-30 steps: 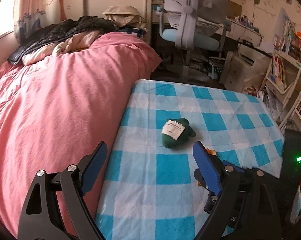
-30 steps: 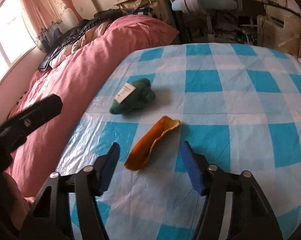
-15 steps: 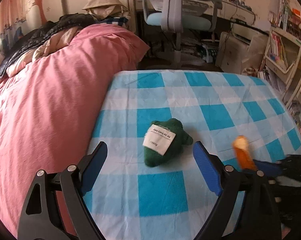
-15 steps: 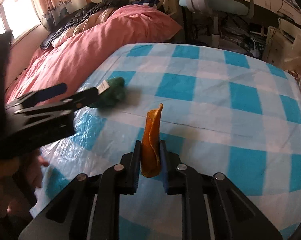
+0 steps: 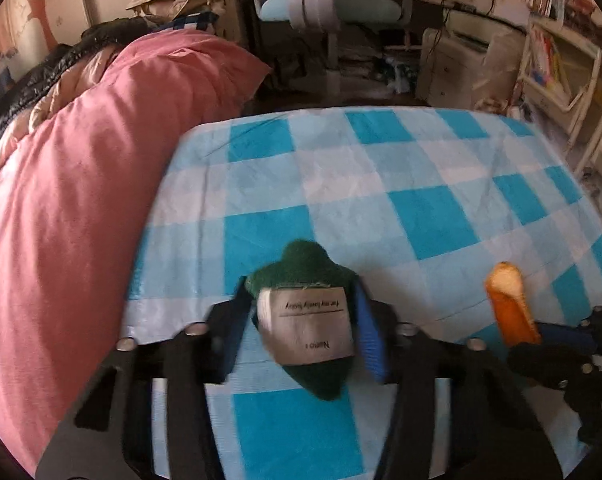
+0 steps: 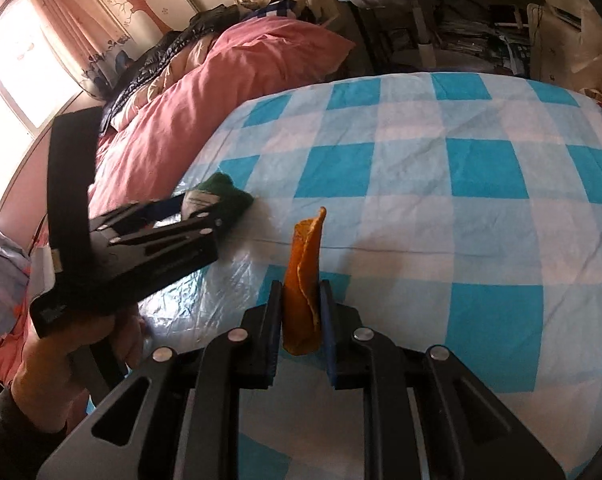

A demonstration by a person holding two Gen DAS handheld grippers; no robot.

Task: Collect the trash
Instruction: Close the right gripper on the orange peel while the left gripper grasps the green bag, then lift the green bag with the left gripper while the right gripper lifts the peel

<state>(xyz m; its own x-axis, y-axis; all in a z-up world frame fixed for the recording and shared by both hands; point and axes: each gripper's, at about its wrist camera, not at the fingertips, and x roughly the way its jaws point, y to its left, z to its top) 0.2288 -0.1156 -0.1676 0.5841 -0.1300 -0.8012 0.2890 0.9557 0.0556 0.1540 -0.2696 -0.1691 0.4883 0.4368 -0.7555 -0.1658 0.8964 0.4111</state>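
The right gripper (image 6: 301,320) was clamped narrowly on a curled strip of orange fruit peel (image 6: 303,280), its blue-lined black fingers (image 6: 328,320) pressed against both sides; the peel stood upright between them, its pointed tip rising above the fingertips and its lower end hanging clear of the cloth. In the left wrist view the same peel (image 5: 511,304) showed at the right edge, its pale inner side facing up.

The left gripper (image 5: 307,320) was closing its jaws around a small dark green plush toy with a white sewn-on fabric label (image 5: 309,312). The toy sat between the blue pads (image 5: 371,336), which appeared to touch its sides, though blur kept me from telling how firmly. It lay near the left edge of the blue-and-white chequered plastic tablecloth (image 5: 421,184). From the right wrist view, the left gripper (image 6: 197,210) reached in from the left, with a hand (image 6: 61,360) under its black frame.

Beside the table lay a bed with a pink duvet (image 5: 101,160), and beyond it a pale blue desk chair (image 5: 325,4).
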